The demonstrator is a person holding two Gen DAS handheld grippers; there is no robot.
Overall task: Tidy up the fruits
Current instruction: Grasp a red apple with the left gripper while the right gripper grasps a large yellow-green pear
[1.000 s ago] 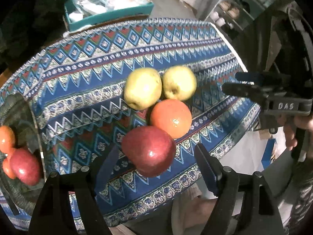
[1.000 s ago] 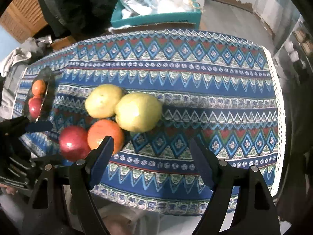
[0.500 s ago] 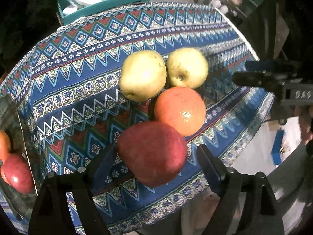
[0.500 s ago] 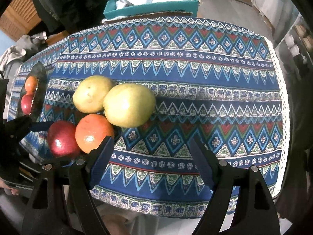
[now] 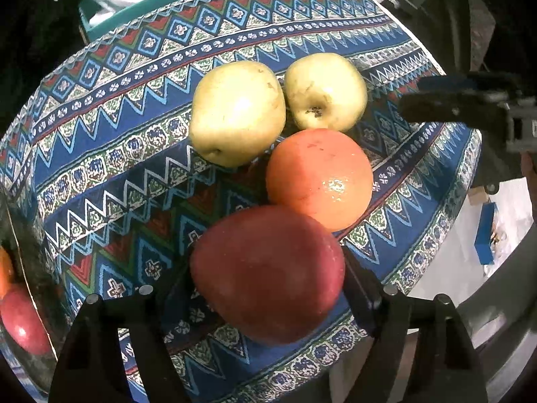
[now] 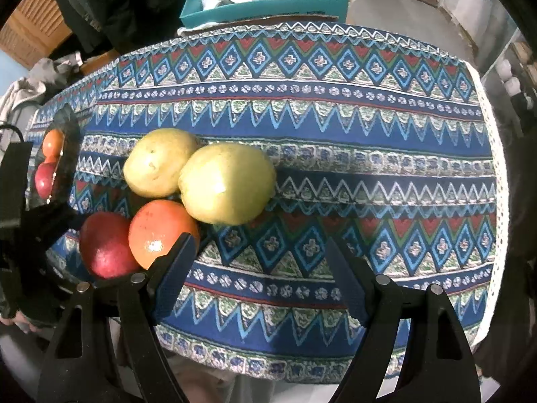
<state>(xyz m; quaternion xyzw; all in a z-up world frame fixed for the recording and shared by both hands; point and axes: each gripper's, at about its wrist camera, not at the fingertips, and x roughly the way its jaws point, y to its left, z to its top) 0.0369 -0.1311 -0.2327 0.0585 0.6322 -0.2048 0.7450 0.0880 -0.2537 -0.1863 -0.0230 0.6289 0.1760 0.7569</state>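
Observation:
Four fruits lie bunched on the patterned tablecloth (image 5: 110, 154): a red apple (image 5: 268, 275), an orange (image 5: 319, 178) and two yellow apples (image 5: 235, 110) (image 5: 325, 90). My left gripper (image 5: 265, 268) points down over the red apple, which sits between its closing jaws; both pads are right beside its sides and the apple rests on the cloth. My right gripper (image 6: 258, 245) hangs open over bare cloth, just right of the orange (image 6: 161, 228) and below the nearer yellow apple (image 6: 228, 181), with nothing between its fingers.
A glass dish (image 5: 30, 342) at the table's left end holds a red apple (image 5: 20, 322) and an orange (image 6: 52, 142). A teal box (image 6: 268, 6) of bags stands behind the table. The table's near edge runs just under both grippers.
My left gripper has sunk onto the red apple, which now fills the gap between its fingers. The right gripper has dropped slightly toward the cloth. The fruits have not moved.

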